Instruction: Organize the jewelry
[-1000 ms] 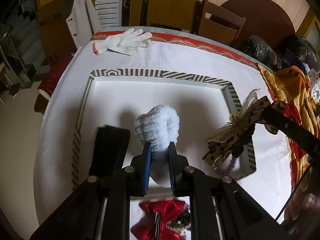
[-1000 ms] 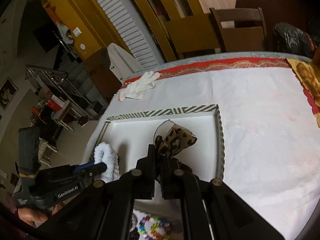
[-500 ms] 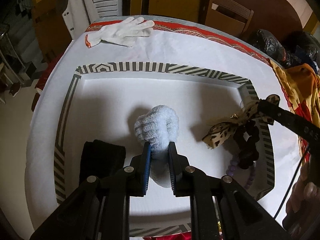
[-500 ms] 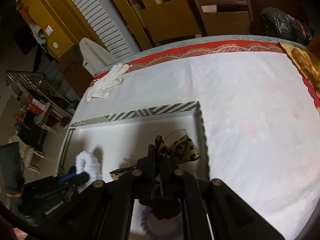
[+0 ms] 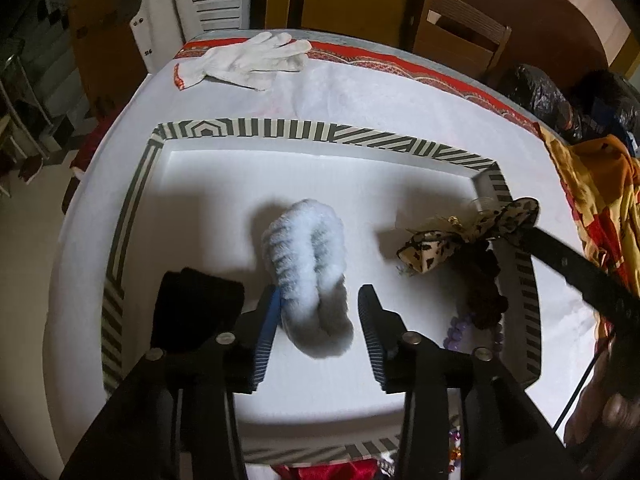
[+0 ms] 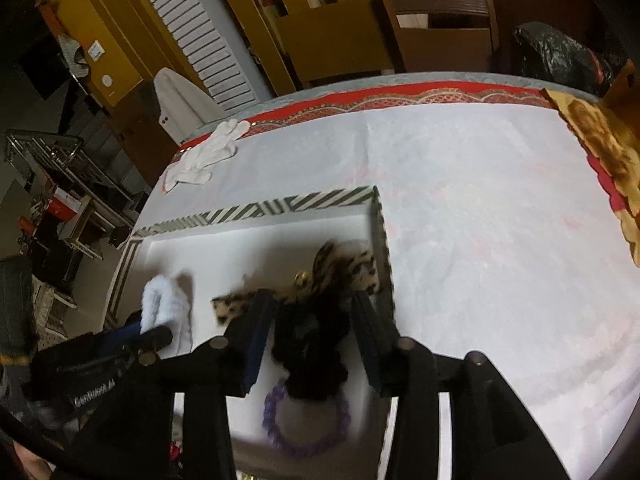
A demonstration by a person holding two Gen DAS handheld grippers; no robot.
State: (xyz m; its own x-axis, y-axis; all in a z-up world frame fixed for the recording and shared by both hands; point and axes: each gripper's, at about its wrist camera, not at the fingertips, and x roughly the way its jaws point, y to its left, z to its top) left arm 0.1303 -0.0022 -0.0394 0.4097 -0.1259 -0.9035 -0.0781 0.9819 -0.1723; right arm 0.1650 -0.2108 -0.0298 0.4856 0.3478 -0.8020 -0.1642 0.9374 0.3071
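A white tray (image 5: 320,132) with a striped rim lies on the table. In it, a fluffy white scrunchie (image 5: 308,264) rests on the tray floor between the fingers of my left gripper (image 5: 320,316). The jaws are opening, and the right pad stands clear of the fluff. My right gripper (image 6: 314,328) is over the tray's right end, also opening. A dark scrunchie (image 6: 308,344) with a leopard-print bow (image 6: 344,268) lies between its pads, which do not press on it. A purple bead bracelet (image 6: 304,420) lies just under it. A black cloth item (image 5: 196,308) sits at the tray's left.
A white glove (image 5: 248,60) lies at the far table edge, with wooden chairs (image 5: 460,44) behind. An orange patterned cloth (image 5: 592,200) and black bags (image 5: 540,100) crowd the right side. A red bow (image 5: 328,472) shows just below the tray's near rim.
Both grippers have sunk into the tray and their jaws have spread. The white scrunchie and the leopard-bow scrunchie, gripped before, now lie loose on the tray floor.
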